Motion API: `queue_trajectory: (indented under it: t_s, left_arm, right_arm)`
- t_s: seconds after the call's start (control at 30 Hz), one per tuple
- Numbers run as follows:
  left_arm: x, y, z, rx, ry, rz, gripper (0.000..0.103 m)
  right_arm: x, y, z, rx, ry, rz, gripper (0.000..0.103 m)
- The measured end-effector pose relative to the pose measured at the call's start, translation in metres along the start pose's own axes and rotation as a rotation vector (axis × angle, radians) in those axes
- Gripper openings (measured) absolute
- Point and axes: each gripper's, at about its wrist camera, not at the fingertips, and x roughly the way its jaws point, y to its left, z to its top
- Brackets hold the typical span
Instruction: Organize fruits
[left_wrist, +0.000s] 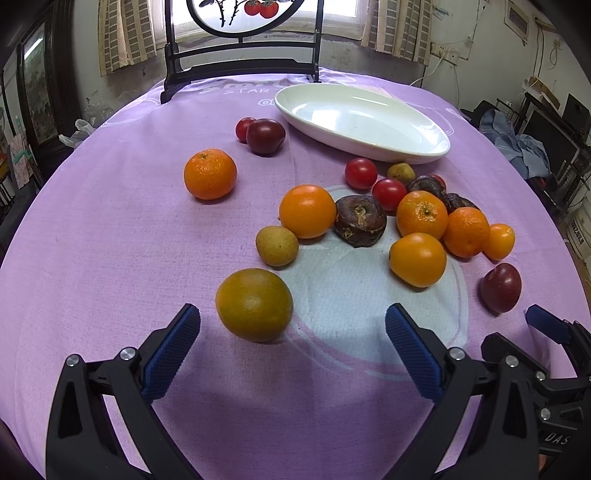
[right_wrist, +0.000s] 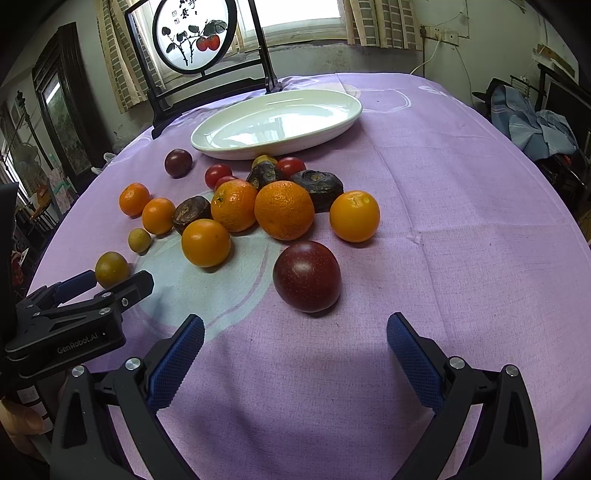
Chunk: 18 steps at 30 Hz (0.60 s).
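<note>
Our left claw (left_wrist: 291, 325) and right claw (right_wrist: 295, 332) are both spread, empty. Beyond the fruit, the oval white dish (right_wrist: 343, 122) lies lengthwise across the surface (right_wrist: 461, 221).

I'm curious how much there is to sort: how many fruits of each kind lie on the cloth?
Orange citrus fruits: 6
Greenish citrus fruit: 1
Dark red plums: 2
Red cherry tomatoes: 4
Dark brown water chestnuts: 3
Small yellow-green fruits: 2
Total: 18
</note>
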Motion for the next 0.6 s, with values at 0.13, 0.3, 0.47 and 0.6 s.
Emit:
queue_trajectory:
  t_s: [0.13, 0.3, 0.47, 0.6]
  left_arm:
    - [-0.006, 0.004, -0.001, -0.007, -0.021, -0.029, 0.098]
    - [-0.007, 0.008, -0.007, 0.021, 0.013, -0.098, 0.098]
    - [-0.001, 0.015, -0.007, 0.029, 0.058, -0.125, 0.098]
    - [0.003, 0.021, -0.005, 0.028, 0.065, -0.107, 0.091]
  right_arm:
    - [-0.001, -0.001, -0.001, 0.006, -0.007, 0.0, 0.099]
    - [-0.005, -0.006, -0.003, 0.026, -0.025, 0.021, 0.099]
    - [-0.01, -0.008, -0.004, 0.033, -0.043, 0.048, 0.099]
    - [-0.012, -0.009, -0.005, 0.024, -0.05, 0.072, 0.099]
